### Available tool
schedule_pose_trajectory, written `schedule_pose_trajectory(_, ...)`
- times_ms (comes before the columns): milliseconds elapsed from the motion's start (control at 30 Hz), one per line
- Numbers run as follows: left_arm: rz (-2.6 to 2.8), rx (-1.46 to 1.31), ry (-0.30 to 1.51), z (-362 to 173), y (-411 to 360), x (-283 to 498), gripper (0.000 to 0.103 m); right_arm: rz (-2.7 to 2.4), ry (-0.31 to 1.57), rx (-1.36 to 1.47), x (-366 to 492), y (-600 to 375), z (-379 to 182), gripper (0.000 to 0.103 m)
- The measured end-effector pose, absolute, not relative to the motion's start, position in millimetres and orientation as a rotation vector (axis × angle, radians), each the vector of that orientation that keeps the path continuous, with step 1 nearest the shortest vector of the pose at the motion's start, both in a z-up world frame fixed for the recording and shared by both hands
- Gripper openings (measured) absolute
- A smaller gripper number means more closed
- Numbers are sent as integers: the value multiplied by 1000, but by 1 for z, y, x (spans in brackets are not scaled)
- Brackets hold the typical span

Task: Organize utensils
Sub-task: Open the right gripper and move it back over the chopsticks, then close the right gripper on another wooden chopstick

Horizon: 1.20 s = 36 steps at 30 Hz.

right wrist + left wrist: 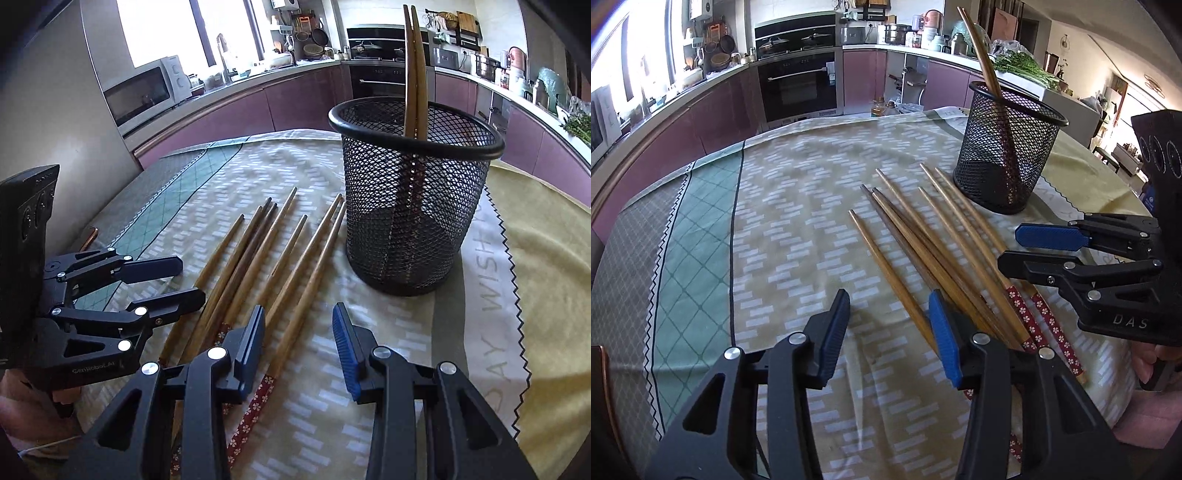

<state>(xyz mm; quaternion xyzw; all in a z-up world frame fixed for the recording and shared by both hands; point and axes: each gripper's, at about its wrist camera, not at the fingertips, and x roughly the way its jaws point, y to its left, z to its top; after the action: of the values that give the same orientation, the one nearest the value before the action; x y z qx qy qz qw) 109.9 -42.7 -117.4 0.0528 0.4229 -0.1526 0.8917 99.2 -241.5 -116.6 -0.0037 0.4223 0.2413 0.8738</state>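
Several wooden chopsticks [923,240] [258,251], some with red flowered handles, lie fanned on the tablecloth. Beside them stands a black mesh cup [1008,166] [410,221] with two chopsticks [982,55] [413,66] upright inside. My left gripper [888,332] [192,280] hovers open at the handle end of the pile, its right finger beside the leftmost chopstick, nothing pressed. My right gripper [299,325] [1008,247] is open low over the right side of the pile. One chopstick runs under the gap near its left finger, and the pads do not touch it.
The patterned tablecloth [775,221] covers the table, with a yellow mat [546,277] under and right of the cup. A thin brown object [90,236] lies at the cloth's far left edge. Kitchen counters, an oven and a microwave stand beyond. A hand [1145,365] holds the right gripper.
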Motion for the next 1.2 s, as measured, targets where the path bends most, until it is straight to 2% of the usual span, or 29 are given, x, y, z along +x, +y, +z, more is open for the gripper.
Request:
schedule_pose_trajectory(67,-312,117,879,-118,-42,110,38,501,886,-8,100,-243,-117,35)
schedule_pose_trajectory(133,-312,119,882,-117,-40,111,33,488,897,-13,100,-246,-118,28)
schedule_pose_trajectory(200,-313,117,888,-116,-36,112,29,486,904,-13,100,-248,-118,26)
schedule_pose_trajectory(567,-301,116,900,-117,-29,125,28,456,896,-40,112,-233,-120,26)
schedule_pose_trajectory(700,-280,100,898,-117,-28,129,19,445,902,-7,118,-236,-120,11)
schedule_pose_trajectory(867,-269,55,900,-116,-23,130,8,459,908,39,120,-243,-119,6)
schedule_pose_trajectory(1200,-278,32,874,-106,-17,120,8,515,860,50,107,-250,-101,6)
